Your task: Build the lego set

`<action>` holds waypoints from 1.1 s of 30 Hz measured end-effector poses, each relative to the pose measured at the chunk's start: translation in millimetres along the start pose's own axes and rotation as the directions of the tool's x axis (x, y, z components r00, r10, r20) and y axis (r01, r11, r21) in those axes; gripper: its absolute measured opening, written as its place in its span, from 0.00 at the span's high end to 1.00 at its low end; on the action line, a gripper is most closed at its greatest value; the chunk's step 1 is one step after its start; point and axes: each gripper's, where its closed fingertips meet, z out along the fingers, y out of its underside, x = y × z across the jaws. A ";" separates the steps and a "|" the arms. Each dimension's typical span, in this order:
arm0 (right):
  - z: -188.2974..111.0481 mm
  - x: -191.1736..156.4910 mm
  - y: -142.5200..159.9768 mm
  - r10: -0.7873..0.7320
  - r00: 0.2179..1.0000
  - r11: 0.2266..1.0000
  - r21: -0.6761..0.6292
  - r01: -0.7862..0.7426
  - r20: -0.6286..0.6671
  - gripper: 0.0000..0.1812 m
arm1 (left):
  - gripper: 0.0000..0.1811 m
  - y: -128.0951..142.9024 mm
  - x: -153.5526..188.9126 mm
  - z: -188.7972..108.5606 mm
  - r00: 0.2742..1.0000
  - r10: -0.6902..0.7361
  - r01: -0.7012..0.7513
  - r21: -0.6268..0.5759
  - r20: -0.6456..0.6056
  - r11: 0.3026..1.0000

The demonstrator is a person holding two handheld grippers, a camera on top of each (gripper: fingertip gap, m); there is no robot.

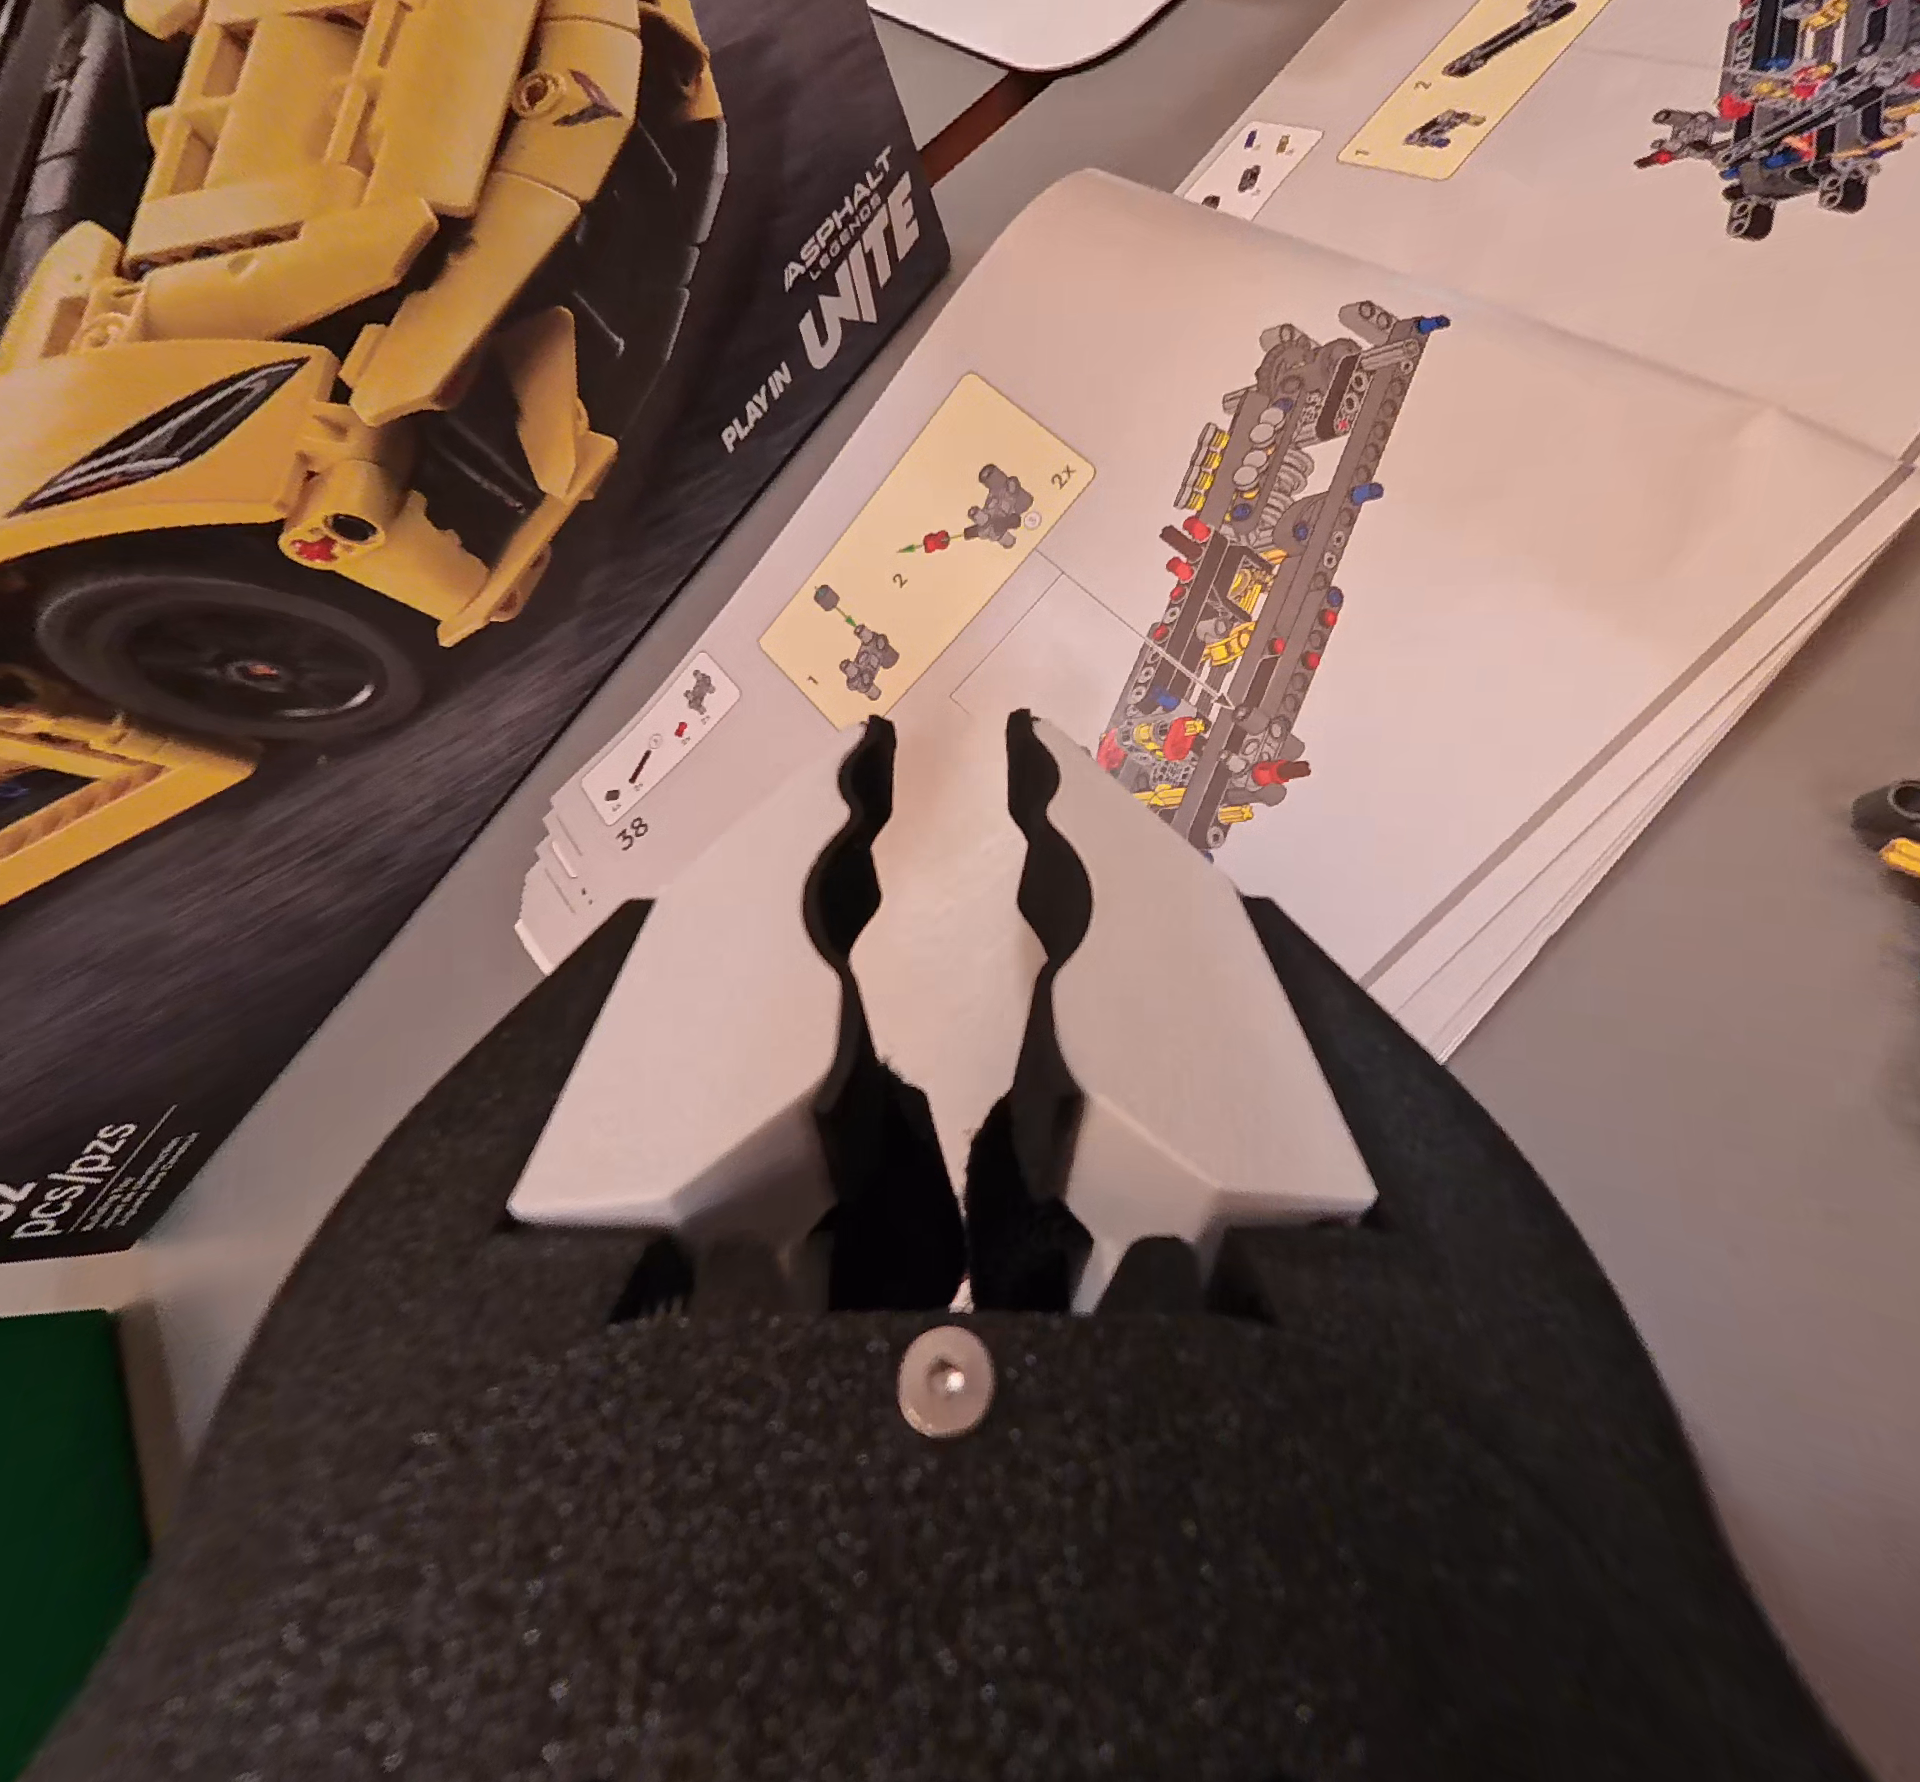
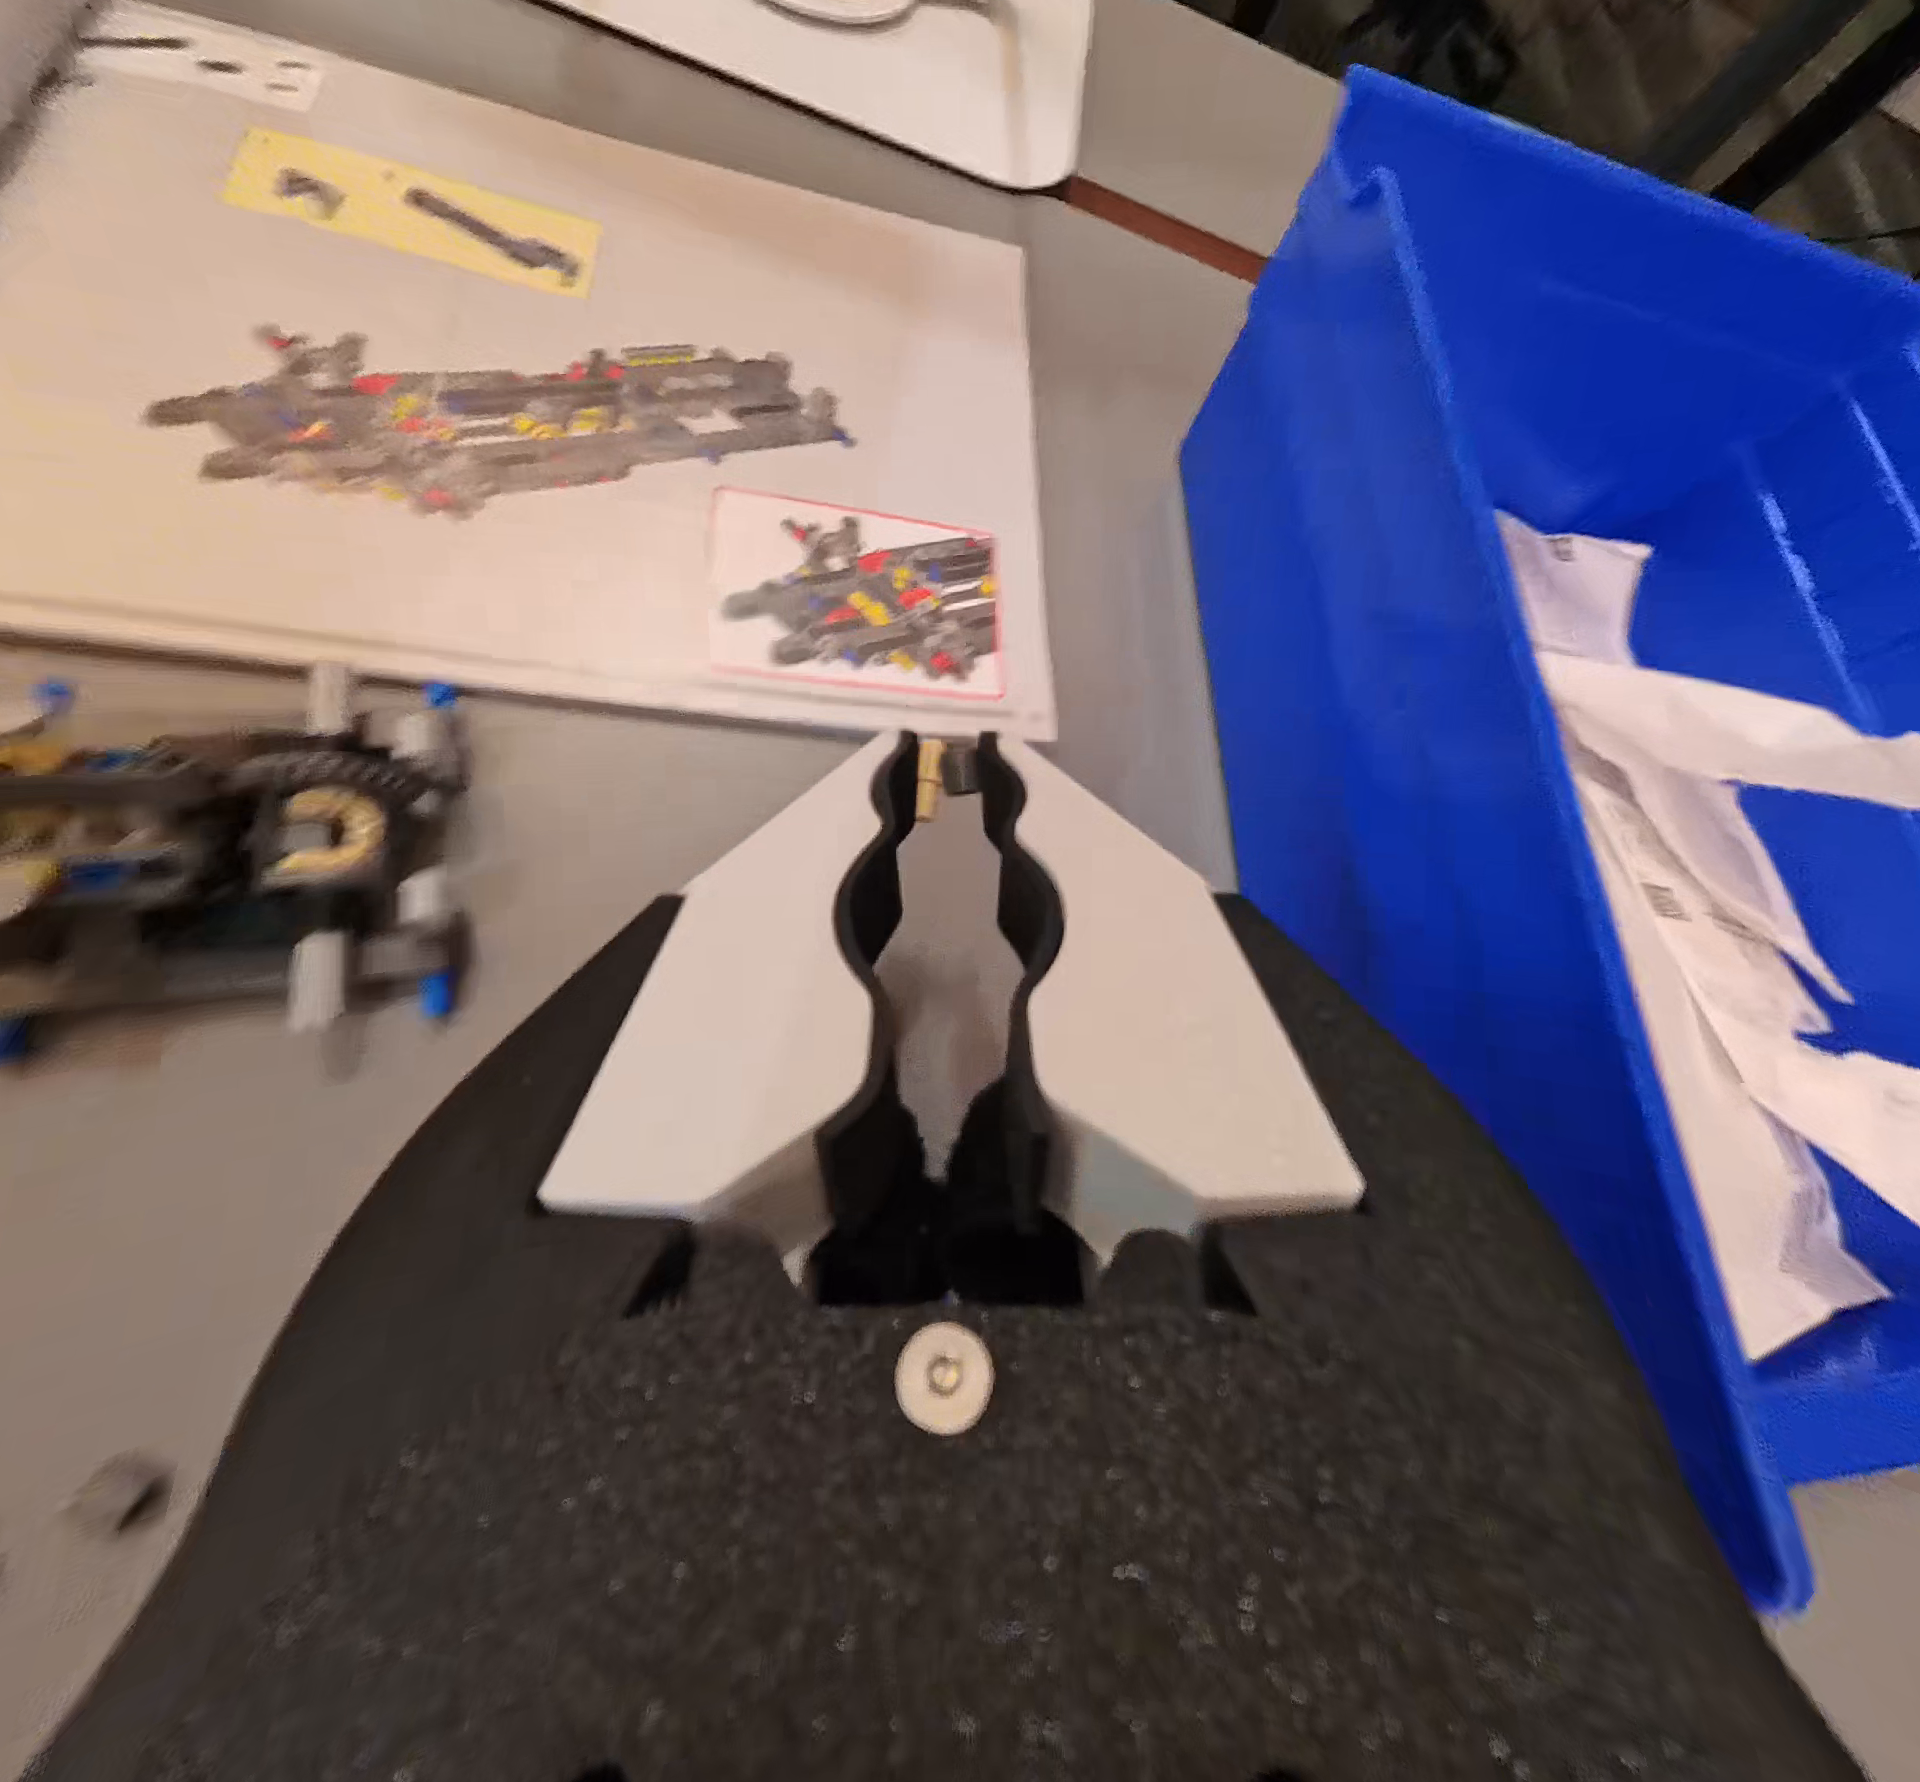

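Observation:
My left gripper is open and empty, hovering over the lower left page of the open instruction booklet. My right gripper is shut on a small lego piece, tan with a dark part, held at its fingertips above the grey table just below the booklet's right page. The partly built dark chassis, with grey, blue and yellow parts, lies on the table to the left in the right wrist view. Its edge shows at the far right of the left wrist view.
The set's box, with a yellow car on it, lies left of the booklet. A blue bin with white paper bags stands close on the right. A white tray is at the back. A small grey piece lies at lower left. About 40 cm separates my left fingertips from my right.

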 end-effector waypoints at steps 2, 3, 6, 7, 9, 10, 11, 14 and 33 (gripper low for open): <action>-11.8 -11.2 9.0 -0.034 0.999 0.999 -0.012 0.034 0.021 0.94 | 0.89 -0.1 1.1 0.3 1.000 0.001 -0.001 -0.001 -0.003 1.000; -15.3 -10.4 17.9 -0.051 0.999 0.998 -0.037 0.052 0.008 0.94 | 0.89 -0.1 1.5 0.5 1.000 0.001 -0.001 0.000 -0.004 1.000; -19.1 -6.6 53.6 -0.038 0.999 0.990 -0.136 0.039 0.007 0.94 | 0.89 -0.6 3.3 0.7 1.000 0.005 -0.005 -0.001 -0.007 1.000; -20.5 -7.4 64.5 -0.015 1.000 0.986 -0.165 0.019 0.023 0.95 | 0.89 -1.3 4.0 0.7 1.000 0.007 -0.006 0.002 -0.008 1.000; -24.8 -12.3 77.7 0.044 0.997 0.981 -0.194 -0.030 0.067 0.94 | 0.89 -1.8 5.1 0.6 1.000 0.007 -0.007 0.003 -0.010 1.000; -26.7 -13.5 80.0 0.076 0.994 0.979 -0.194 -0.059 0.080 0.94 | 0.89 -1.9 5.3 0.7 1.000 0.007 -0.007 0.003 -0.010 1.000; -28.3 -14.2 80.5 0.097 0.991 0.979 -0.190 -0.079 0.091 0.94 | 0.89 -2.1 5.5 0.8 1.000 0.007 -0.007 0.004 -0.011 1.000; -30.4 -13.8 82.9 0.114 0.988 0.977 -0.190 -0.092 0.106 0.93 | 0.89 -3.1 7.8 1.0 1.000 0.003 -0.003 0.007 -0.019 1.000; -33.4 -7.7 89.3 0.191 0.957 0.971 -0.184 -0.152 0.220 0.97 | 0.89 -4.5 12.9 1.7 0.999 0.031 -0.031 0.014 -0.029 0.999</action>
